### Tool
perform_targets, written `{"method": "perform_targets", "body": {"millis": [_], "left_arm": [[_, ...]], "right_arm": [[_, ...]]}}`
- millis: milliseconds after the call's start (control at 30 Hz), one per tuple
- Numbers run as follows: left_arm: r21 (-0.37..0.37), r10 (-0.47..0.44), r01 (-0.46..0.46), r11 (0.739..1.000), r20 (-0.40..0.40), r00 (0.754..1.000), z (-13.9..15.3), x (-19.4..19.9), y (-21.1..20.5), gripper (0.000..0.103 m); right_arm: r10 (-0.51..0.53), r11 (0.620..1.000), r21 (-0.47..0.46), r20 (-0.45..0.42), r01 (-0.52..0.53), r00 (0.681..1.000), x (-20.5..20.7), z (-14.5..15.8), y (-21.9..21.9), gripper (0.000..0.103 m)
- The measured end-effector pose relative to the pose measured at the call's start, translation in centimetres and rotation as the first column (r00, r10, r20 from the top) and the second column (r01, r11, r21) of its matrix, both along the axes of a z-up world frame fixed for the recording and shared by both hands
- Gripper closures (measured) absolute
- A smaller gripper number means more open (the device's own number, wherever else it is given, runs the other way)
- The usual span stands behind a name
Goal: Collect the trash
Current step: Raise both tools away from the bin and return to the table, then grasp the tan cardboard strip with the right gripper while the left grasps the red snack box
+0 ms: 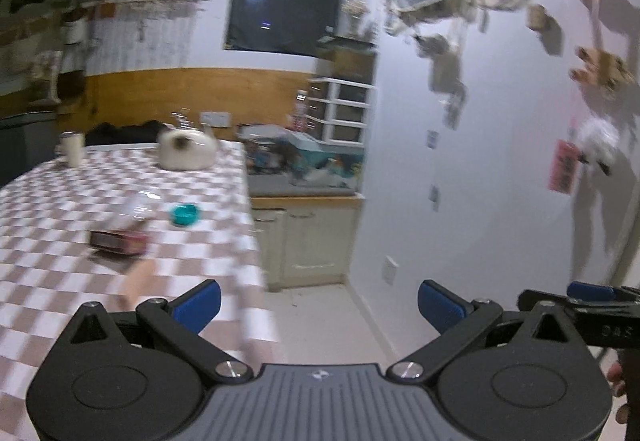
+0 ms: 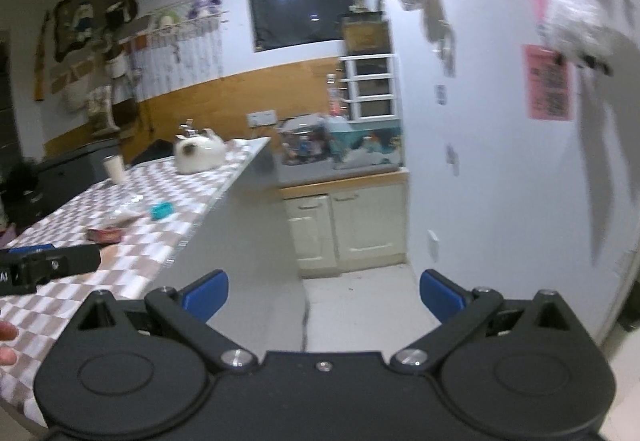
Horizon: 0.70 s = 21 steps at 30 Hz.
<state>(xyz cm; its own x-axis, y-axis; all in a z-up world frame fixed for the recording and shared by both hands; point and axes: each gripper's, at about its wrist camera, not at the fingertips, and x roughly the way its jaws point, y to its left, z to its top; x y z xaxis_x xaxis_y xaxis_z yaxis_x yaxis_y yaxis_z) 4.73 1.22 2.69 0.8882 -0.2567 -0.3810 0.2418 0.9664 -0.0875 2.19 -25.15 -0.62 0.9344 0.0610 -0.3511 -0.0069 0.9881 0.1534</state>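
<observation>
On the checkered table (image 1: 48, 225) lie a dark red small box (image 1: 118, 241), a clear crumpled plastic wrapper (image 1: 138, 207) and a teal small dish (image 1: 184, 214). They also show in the right wrist view: box (image 2: 105, 235), wrapper (image 2: 126, 215), dish (image 2: 161, 211). My left gripper (image 1: 318, 307) is open and empty, near the table's right edge, short of the box. My right gripper (image 2: 324, 297) is open and empty, off the table's corner over the floor. The left gripper's side shows in the right wrist view (image 2: 52, 265).
A white cat (image 1: 186, 151) lies at the table's far end beside a white cup (image 1: 72, 149). A cream cabinet (image 1: 308, 237) with a fish tank (image 1: 316, 161) stands past the table. A white wall (image 1: 500, 181) is on the right. A floor strip (image 1: 336, 325) runs between.
</observation>
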Motion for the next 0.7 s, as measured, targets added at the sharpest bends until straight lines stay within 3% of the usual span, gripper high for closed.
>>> {"method": "perform_targets", "body": {"millis": [400, 700], "left_arm": [[0.029, 0.172, -0.172, 0.985, 0.013, 0.985, 1.1, 1.6, 12.1, 0.000], [0.090, 0.145, -0.141, 0.986, -0.038, 0.989, 1.9, 6.5, 18.4, 0.000]], "right_arm": [[0.167, 0.986, -0.002, -0.009, -0.167, 0.986, 3.6, 0.4, 10.9, 0.000], [0.268, 0.963, -0.003, -0.059, -0.268, 0.962, 7.2, 0.5, 18.4, 0.000]]}}
